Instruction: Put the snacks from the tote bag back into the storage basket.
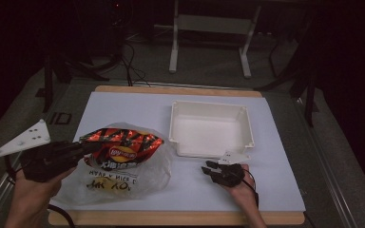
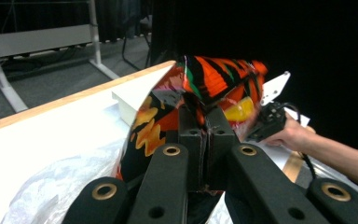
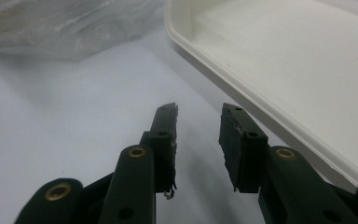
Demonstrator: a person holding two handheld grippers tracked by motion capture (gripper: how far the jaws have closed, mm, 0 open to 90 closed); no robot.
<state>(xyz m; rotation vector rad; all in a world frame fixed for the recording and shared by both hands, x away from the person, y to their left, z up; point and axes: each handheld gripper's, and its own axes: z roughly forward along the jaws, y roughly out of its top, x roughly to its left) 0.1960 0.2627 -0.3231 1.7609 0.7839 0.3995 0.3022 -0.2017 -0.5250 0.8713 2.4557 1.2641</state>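
On the white desk [image 1: 123, 107], lower left of the frame, your left tongs [image 2: 204, 135] pinch the chip bag [image 1: 123, 145]; your right tongs [image 3: 198, 135] gape beside the white tray [image 1: 209, 111].

The left gripper [image 1: 83, 148] is black, built from flat linked bars, with a brass-ringed hole at each joint and smaller plain holes along the bars. Its two square pads [image 2: 192, 133] are matt black. On top sits a pale grey three-cornered plate [image 1: 23, 138] with small dark holes, at 10 o'clock from the hand [image 1: 33, 183]. The right gripper [image 1: 209, 166] is made the same way, black with brass rings; its pads [image 3: 235, 140] have worn, chipped whitish edges. It carries its own pale plate [image 1: 233, 157], and a thin black cable [image 1: 253, 183] trails beside the wrist. Both forearms are bare, without sleeves.
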